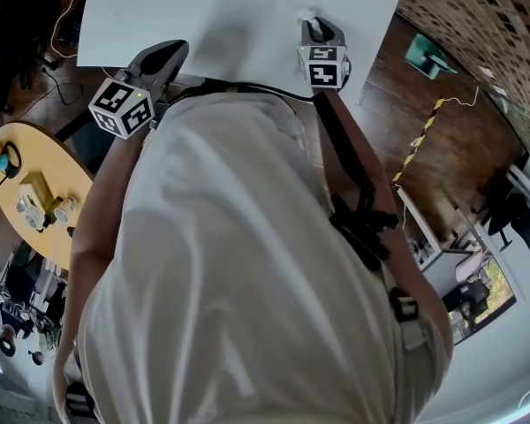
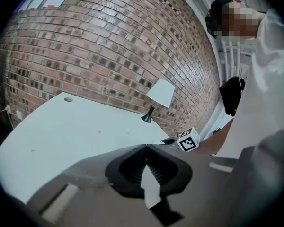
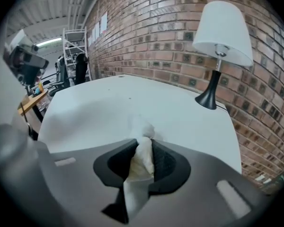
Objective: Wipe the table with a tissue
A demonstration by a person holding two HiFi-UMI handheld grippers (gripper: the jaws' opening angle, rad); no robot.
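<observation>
A: Where's the tissue (image 3: pixel 139 167)?
B: Pinched between the right gripper's (image 3: pixel 144 142) jaws, a crumpled white wad. Its tuft pokes out at twelve o'clock toward the white table (image 3: pixel 94 110), and the lamp (image 3: pixel 221 37) stands at two o'clock
A: How will it handle?
B: Probably light, soft and easily torn, so hold the bunched middle. The left gripper (image 2: pixel 146 146) is pressed together, empty

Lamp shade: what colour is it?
The shade is white. It shows best in the right gripper view.
</observation>
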